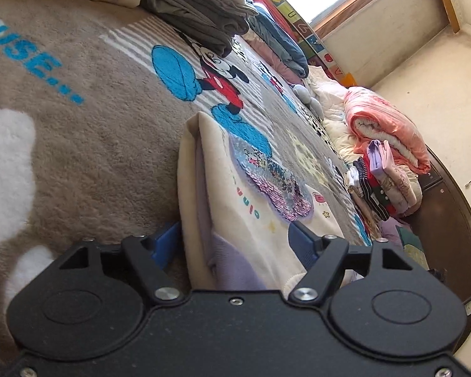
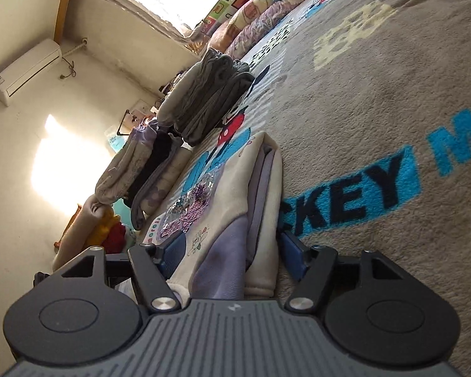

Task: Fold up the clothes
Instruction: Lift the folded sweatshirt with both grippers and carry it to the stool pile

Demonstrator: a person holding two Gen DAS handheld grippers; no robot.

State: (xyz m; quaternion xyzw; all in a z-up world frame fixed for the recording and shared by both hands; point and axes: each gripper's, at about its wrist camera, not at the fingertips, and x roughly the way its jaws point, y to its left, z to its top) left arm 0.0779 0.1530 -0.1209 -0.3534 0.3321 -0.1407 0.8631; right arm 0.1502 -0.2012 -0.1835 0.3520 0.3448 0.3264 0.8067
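clearly, a cream sweatshirt [image 1: 254, 220] with a sequin patch and lilac trim is seen lying on the mickey mouse blanket [image 1: 88, 132], already doubled over so that layered edges show along one side. the left tool [image 1: 234, 245] is held wide open with the garment's near end between its blue pads, nothing being pinched; the right tool [image 2: 232, 251] is spread likewise around the same end. folded stacks are seen nearby: a grey pile [image 2: 210, 103] and a small colourful pile [image 1: 383, 182]. the garment is judged partly folded; whether a further fold or only stacking remains cannot be told.
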